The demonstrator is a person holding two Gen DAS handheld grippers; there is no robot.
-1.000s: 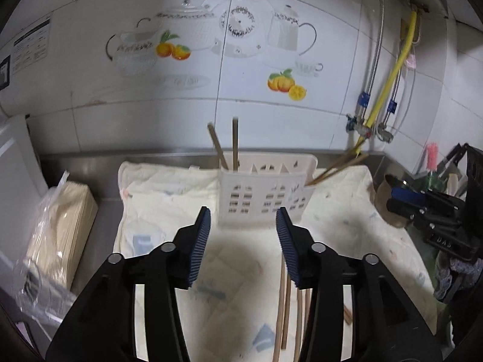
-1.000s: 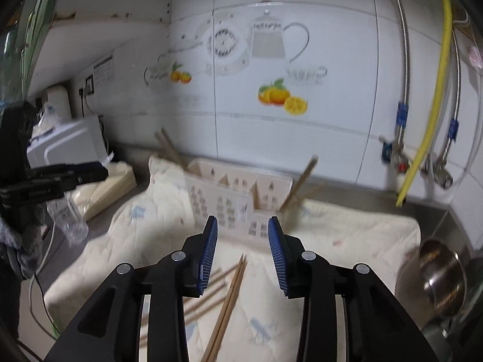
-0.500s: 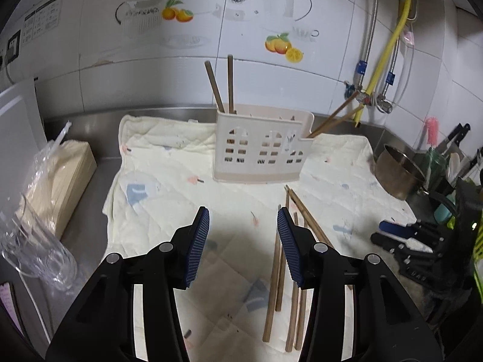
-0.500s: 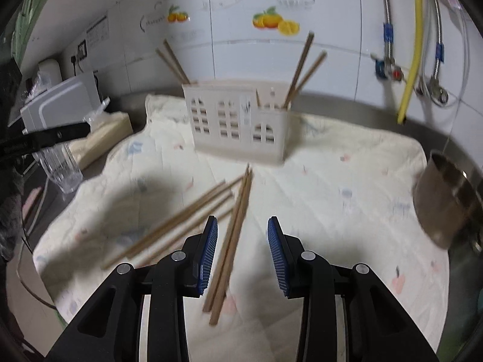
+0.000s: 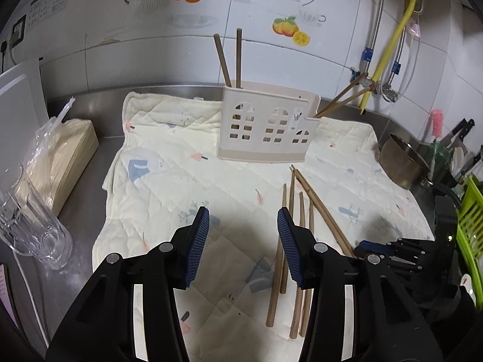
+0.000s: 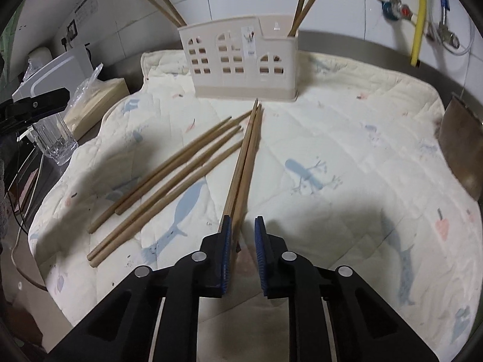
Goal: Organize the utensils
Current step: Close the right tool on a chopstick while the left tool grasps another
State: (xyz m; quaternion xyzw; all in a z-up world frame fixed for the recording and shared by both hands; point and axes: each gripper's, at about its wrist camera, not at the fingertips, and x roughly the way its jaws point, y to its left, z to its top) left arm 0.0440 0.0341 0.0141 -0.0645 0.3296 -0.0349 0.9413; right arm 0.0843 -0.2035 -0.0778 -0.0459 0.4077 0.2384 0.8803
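A cream utensil holder [image 5: 267, 129] [image 6: 241, 60] stands at the back of a quilted cloth, with chopsticks upright in its left end [image 5: 231, 60] and leaning out of its right end [image 6: 305, 3]. Several loose wooden chopsticks [image 6: 181, 169] [image 5: 297, 226] lie on the cloth. My right gripper [image 6: 243, 235] is low over the near ends of a close pair of chopsticks [image 6: 246, 163], which lie between its narrowly parted jaws; it is open. My left gripper [image 5: 243, 235] is open and empty above the cloth, left of the loose chopsticks. The right gripper shows in the left wrist view [image 5: 389, 250].
A drinking glass [image 5: 30, 217] [image 6: 55, 138] and a bagged pack of paper [image 5: 60, 157] stand left of the cloth [image 6: 347, 157]. A metal pot [image 5: 401, 163] sits at the right, with knives and a green rack [image 5: 471, 226] beyond. Pipes and a yellow hose [image 5: 389, 45] run down the wall.
Both grippers pulled back from the holder and dropped toward the cloth. The right gripper came down over the near ends of the chopstick pair and its jaws narrowed.
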